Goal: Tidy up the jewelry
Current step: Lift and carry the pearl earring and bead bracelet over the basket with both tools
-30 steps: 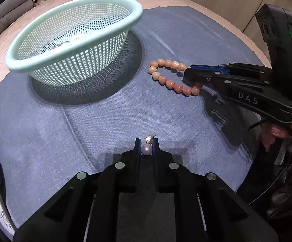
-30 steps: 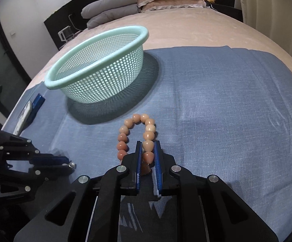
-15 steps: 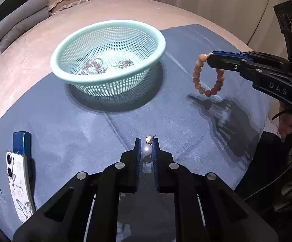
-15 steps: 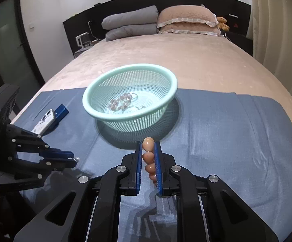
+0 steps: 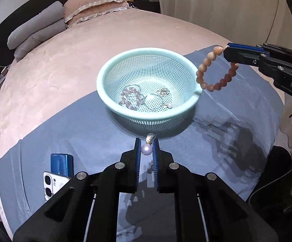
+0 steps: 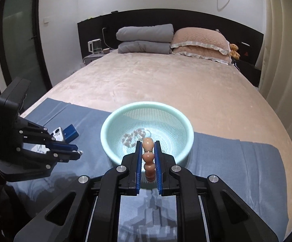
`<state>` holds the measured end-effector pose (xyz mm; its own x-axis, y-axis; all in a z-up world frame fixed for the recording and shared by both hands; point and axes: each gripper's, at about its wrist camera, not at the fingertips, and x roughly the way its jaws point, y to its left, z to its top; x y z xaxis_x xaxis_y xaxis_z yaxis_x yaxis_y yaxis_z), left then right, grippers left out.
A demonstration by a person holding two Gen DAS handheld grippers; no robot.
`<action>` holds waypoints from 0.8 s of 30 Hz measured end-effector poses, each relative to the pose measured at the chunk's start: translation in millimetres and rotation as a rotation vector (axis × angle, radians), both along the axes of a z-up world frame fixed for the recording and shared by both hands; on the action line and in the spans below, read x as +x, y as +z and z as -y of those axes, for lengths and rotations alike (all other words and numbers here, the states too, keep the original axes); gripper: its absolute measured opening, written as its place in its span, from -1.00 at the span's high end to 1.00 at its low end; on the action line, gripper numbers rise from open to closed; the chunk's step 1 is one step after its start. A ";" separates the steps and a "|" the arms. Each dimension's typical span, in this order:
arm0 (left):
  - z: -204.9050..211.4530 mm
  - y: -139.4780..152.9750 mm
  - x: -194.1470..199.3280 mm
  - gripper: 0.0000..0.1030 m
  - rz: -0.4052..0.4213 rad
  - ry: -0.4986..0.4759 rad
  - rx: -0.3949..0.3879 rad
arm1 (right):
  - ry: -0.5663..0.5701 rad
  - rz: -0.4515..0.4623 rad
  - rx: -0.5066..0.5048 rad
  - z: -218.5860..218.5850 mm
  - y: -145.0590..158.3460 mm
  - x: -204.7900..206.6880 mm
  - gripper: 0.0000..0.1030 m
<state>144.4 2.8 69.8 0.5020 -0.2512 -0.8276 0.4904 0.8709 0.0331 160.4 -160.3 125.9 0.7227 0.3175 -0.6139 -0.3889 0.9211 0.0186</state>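
My left gripper (image 5: 146, 148) is shut on a pearl earring (image 5: 147, 148) and holds it above the blue cloth, just in front of the mint mesh basket (image 5: 109, 98). My right gripper (image 6: 148, 151) is shut on an orange bead bracelet (image 6: 147, 157), which hangs in the air beside the basket's right rim in the left wrist view (image 5: 210, 86). The basket (image 6: 186, 125) holds a pink bead bracelet (image 5: 129, 98), rings and pearls. The left gripper also shows in the right wrist view (image 6: 79, 153).
A blue cloth (image 5: 85, 133) covers the near part of a pink bed (image 5: 65, 56). A white phone (image 5: 53, 185) and a blue box (image 5: 62, 163) lie on the cloth at the left. Pillows (image 6: 200, 40) and folded duvets (image 6: 144, 38) are at the headboard.
Both grippers have risen off the cloth. The right one lifted the orange bracelet from the cloth and carried it to the basket's rim. The left one still holds the earring.
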 end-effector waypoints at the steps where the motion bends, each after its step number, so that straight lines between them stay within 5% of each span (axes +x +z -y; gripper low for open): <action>1: -1.6 2.8 3.6 0.77 0.002 -0.002 -0.004 | 0.000 0.008 -0.001 -2.4 2.7 4.1 0.78; 11: -9.0 5.8 53.6 0.76 -0.001 -0.007 -0.037 | 0.001 -0.001 0.006 -7.9 -0.3 58.8 0.78; 24: 26.2 -52.3 103.1 0.76 -0.109 -0.067 -0.044 | -0.037 -0.117 0.019 2.3 -72.5 113.2 0.78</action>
